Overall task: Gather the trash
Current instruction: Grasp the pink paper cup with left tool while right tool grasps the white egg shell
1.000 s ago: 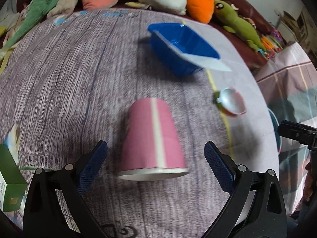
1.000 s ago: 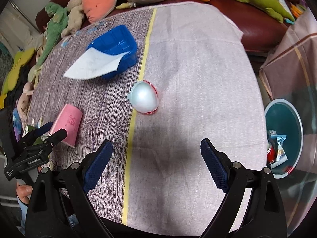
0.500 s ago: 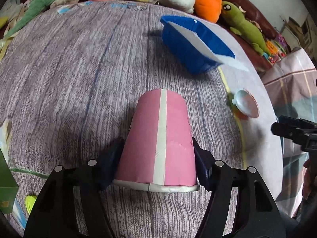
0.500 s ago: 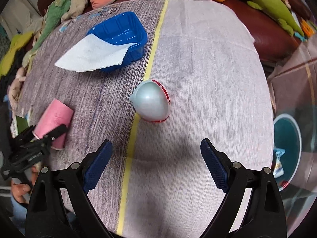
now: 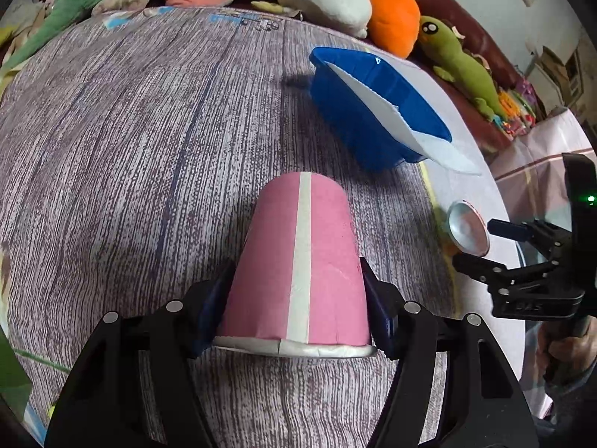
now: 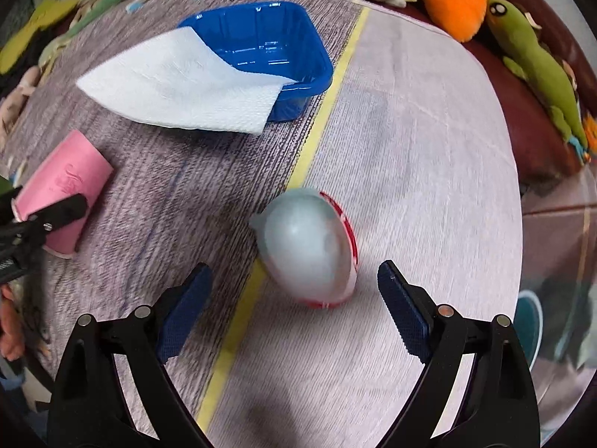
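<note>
While the tabletop point(image 5: 123, 142) stays cluttered: trash lies left to right.
Pink paper cup point(image 5: 298, 261): on its side at left; light, crushable, gripped near its rim.
Left gripper point(image 5: 294, 310): jaws closed on the cup.
Foil-lidded tub point(image 6: 309, 250): centre-right; light, slippery.
Right gripper point(image 6: 294, 298): jaws wide, empty, straddling it.
Unclear: tub blurred; bin cut off.

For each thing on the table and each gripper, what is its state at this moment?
Pink paper cup: on its side, clamped.
Left gripper: shut on the cup.
Right gripper: open, nothing held.
Foil-lidded cup: tipped over, lid on.
Blue tray: upright, partly covered.
Paper towel: unfolded, draped over the tray rim.
</note>
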{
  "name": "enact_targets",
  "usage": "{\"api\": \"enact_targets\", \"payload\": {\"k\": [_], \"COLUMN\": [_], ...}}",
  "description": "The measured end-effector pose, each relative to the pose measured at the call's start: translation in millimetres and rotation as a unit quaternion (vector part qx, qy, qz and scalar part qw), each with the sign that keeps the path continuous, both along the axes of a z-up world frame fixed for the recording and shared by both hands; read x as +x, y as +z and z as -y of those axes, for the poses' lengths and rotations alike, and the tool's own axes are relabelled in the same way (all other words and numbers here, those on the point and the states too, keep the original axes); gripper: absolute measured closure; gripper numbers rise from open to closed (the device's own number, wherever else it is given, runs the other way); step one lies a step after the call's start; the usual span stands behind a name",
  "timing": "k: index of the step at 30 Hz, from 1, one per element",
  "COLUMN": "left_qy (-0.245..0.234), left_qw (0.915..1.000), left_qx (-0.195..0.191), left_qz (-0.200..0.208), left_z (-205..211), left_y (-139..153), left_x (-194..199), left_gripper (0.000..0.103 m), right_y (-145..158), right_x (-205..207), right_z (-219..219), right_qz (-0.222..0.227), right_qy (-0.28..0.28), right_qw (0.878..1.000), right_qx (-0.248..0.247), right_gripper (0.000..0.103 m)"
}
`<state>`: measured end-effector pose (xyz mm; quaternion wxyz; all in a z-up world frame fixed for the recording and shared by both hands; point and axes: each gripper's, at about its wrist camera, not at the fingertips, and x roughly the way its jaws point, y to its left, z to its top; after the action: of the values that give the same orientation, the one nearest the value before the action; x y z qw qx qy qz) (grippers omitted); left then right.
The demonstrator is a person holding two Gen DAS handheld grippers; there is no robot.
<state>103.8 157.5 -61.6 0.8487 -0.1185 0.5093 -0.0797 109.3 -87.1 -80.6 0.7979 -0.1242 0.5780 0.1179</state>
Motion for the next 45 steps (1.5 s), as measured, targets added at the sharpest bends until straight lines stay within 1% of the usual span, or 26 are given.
{"api": "enact_targets", "payload": {"k": [2, 3, 4, 5, 6, 9, 11, 14, 16, 25, 31, 34, 39, 45], "left_qy": [-0.002, -0.002, -0.003, -0.003, -0.003, -0.004, -0.005, -0.005, -0.008, -0.02, -0.035, -0.058, -0.112, -0.189], "left_qw": [1.0, 1.0, 1.0, 1.0, 1.0, 1.0, 1.0, 0.9999, 0.9999, 0.9996, 0.9991, 0.9981, 0.9932, 0.9811], "left_qx": [0.001, 0.001, 0.001, 0.001, 0.0, -0.002, -0.002, 0.01, 0.007, 0.02, 0.021, 0.019, 0.027, 0.031], "left_qz": [0.001, 0.002, 0.002, 0.001, 0.001, -0.002, -0.005, 0.0, 0.001, 0.006, 0.011, 0.012, 0.016, 0.027], "left_z": [1.0, 1.3, 1.2, 0.9, 1.1, 2.8, 5.9, 11.8, 15.2, 36.1, 57.4, 77.9, 131.3, 213.3], "left_y": [-0.3, -0.3, -0.3, -1.0, -1.4, -3.3, -5.0, -3.9, -2.4, 5.9, 14.7, 19.0, 26.3, 33.8], "left_x": [1.6, 2.7, 3.7, 5.0, 5.7, 7.9, 9.1, 8.2, 7.4, 0.9, -3.7, -3.6, -3.1, -0.5], "left_gripper": [0.036, 0.036, 0.036, 0.036, 0.036, 0.036, 0.036, 0.037, 0.038, 0.04, 0.04, 0.04, 0.04, 0.04], "right_y": [-6.5, -9.9, -12.3, -15.6, -17.0, -16.0, -13.1, -7.0, -2.9, 16.3, 26.5, 32.6, 42.1, 57.0], "right_x": [4.7, 7.1, 8.5, 11.7, 14.2, 17.1, 17.1, 15.6, 14.3, -10.1, -21.4, -28.4, -38.0, -65.2], "right_z": [-1.7, -2.2, -2.3, -1.4, 0.0, 4.8, 10.2, 21.2, 28.0, 50.0, 83.6, 105.3, 148.3, 226.9], "right_qz": [-0.002, -0.003, -0.005, -0.01, -0.013, -0.009, -0.01, -0.013, -0.013, -0.004, -0.002, 0.007, 0.027, 0.062], "right_qy": [0.006, 0.009, 0.01, 0.008, 0.005, -0.001, -0.011, -0.027, -0.035, -0.058, -0.089, -0.109, -0.148, -0.217], "right_qw": [1.0, 1.0, 1.0, 1.0, 1.0, 1.0, 0.999, 0.997, 0.996, 0.991, 0.984, 0.979, 0.97, 0.952], "right_qx": [-0.005, -0.007, -0.008, -0.004, 0.005, 0.023, 0.043, 0.068, 0.079, 0.119, 0.156, 0.171, 0.191, 0.207], "right_gripper": [0.018, 0.021, 0.033, 0.048, 0.05, 0.051, 0.051, 0.051, 0.051, 0.051, 0.051, 0.051, 0.051, 0.051]}}
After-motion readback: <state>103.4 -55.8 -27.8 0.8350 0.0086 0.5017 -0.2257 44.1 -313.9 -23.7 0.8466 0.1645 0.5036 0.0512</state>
